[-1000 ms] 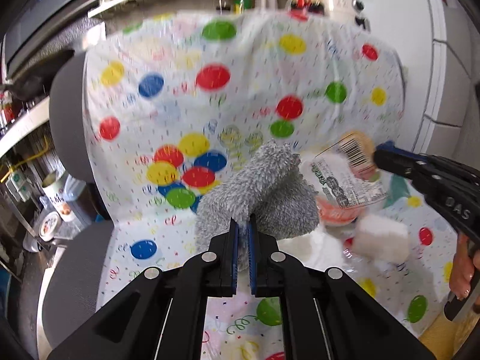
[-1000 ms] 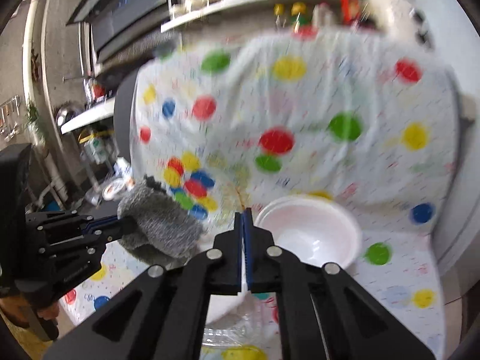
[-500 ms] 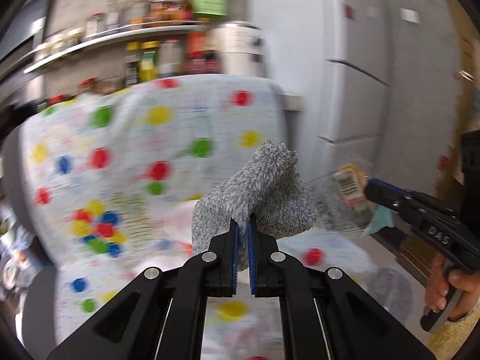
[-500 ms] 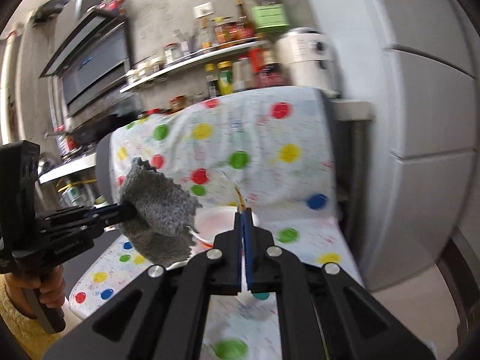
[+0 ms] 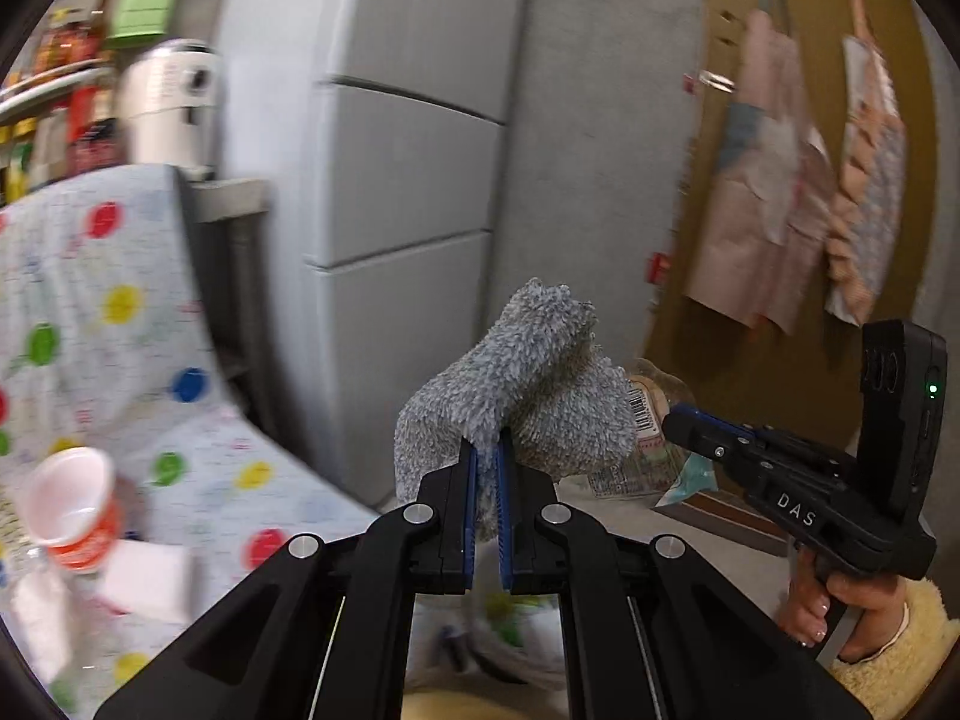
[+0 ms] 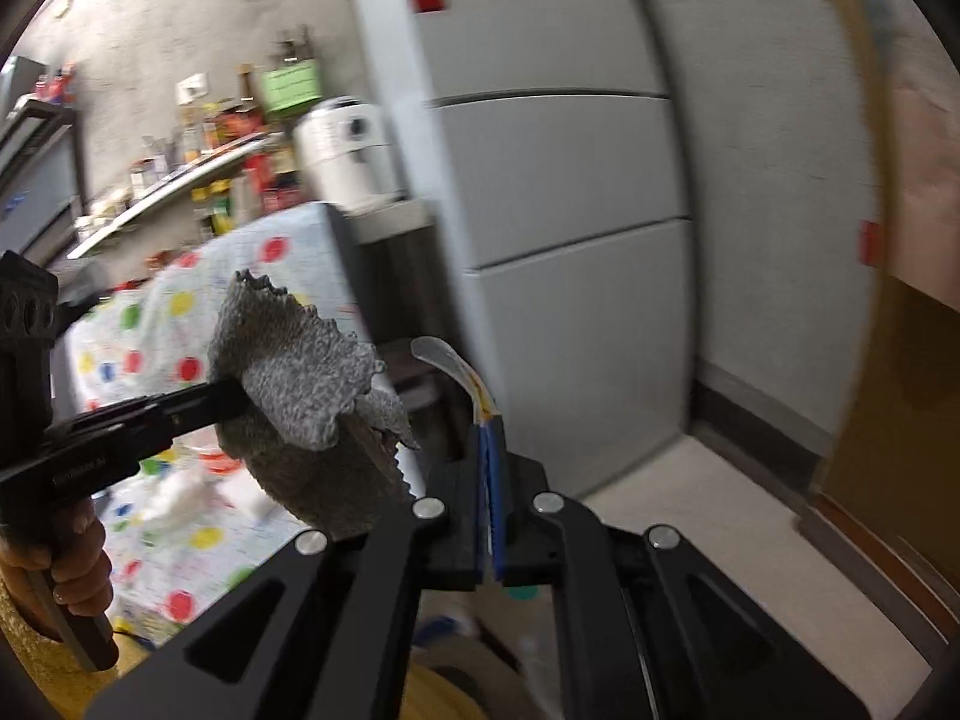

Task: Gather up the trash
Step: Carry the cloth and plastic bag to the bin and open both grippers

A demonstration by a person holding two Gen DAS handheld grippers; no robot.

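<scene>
Grey cloth (image 5: 516, 396) (fluffy) — pinched by left gripper (image 5: 487, 468), clear wrapper (image 6: 456, 372) in right gripper (image 6: 489, 450)

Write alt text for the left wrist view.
The left gripper is shut on a fluffy grey cloth, held up in front of a grey refrigerator. At right, the right gripper pinches a clear plastic wrapper with a barcode. At lower left, a red-and-white cup lies on a polka-dot cover.

Each wrist fisheye is looking forward along its own black fingers, angled slightly downward and close behind them. Both are sharing the grey fridge (image 5: 414, 168) at centre and the spotted cover (image 6: 180, 360) at left.
</scene>
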